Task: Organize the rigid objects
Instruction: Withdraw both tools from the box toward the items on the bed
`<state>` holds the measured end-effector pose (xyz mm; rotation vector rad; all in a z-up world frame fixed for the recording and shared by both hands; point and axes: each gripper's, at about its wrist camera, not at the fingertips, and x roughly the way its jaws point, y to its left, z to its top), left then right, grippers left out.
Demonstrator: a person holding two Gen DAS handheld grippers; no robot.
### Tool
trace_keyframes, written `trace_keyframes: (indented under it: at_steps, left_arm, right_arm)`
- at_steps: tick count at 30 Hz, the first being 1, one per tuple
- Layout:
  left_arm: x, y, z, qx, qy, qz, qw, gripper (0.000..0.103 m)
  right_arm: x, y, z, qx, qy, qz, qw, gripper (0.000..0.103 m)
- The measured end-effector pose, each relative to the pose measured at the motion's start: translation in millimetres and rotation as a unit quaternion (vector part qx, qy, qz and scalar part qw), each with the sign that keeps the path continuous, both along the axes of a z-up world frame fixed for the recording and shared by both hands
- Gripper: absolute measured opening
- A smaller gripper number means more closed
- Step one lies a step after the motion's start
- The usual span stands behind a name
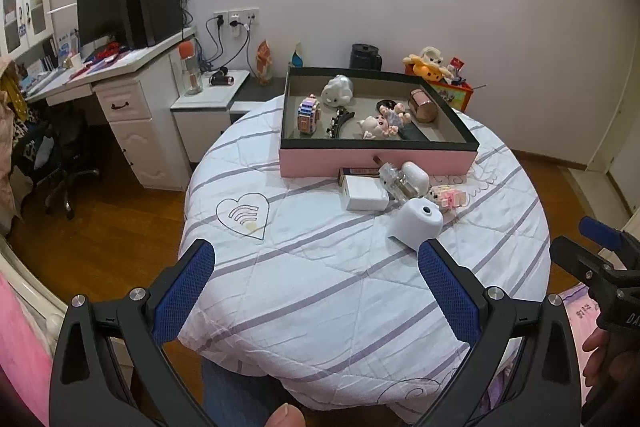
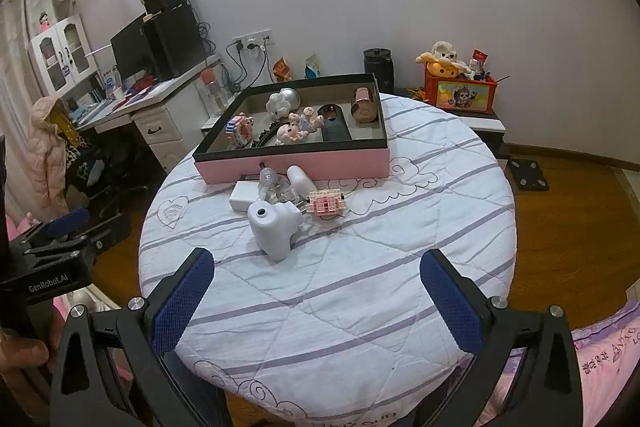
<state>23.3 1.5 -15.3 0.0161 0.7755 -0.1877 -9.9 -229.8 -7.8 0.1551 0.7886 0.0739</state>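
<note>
A pink box (image 1: 376, 163) (image 2: 320, 163) with a dark rim stands at the far side of the round table (image 1: 320, 287) (image 2: 360, 287). Inside it lie a pink block robot (image 1: 309, 115), a white cloud figure (image 1: 337, 91), a baby doll (image 1: 384, 121), a hair clip and a rose-gold cylinder (image 1: 422, 105). In front of the box sit a white charger (image 1: 365, 193) (image 2: 244, 195), a clear bottle (image 1: 400, 183), a pink block toy (image 2: 326, 203) and a white massage gun (image 1: 416, 223) (image 2: 274, 227). My left gripper (image 1: 316, 259) and right gripper (image 2: 316, 267) both hang open over the near tablecloth, holding nothing.
A white desk (image 1: 120, 79) with a monitor and computer tower stands at the left, with a chair beside it. Behind the table are a low cabinet, a black jar (image 2: 378, 65) and an orange toy box (image 2: 460, 95). Wooden floor surrounds the table.
</note>
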Motion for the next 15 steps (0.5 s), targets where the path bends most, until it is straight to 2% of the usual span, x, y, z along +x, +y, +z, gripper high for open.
trace_keyframes:
  at_steps: [15]
  left_arm:
    - [4.5,0.1,-8.0,-0.001,0.011,-0.001,0.9999,0.103]
  right_arm:
    - [5.3,1.1,-2.8,0.000,0.010,0.004,1.000,0.103]
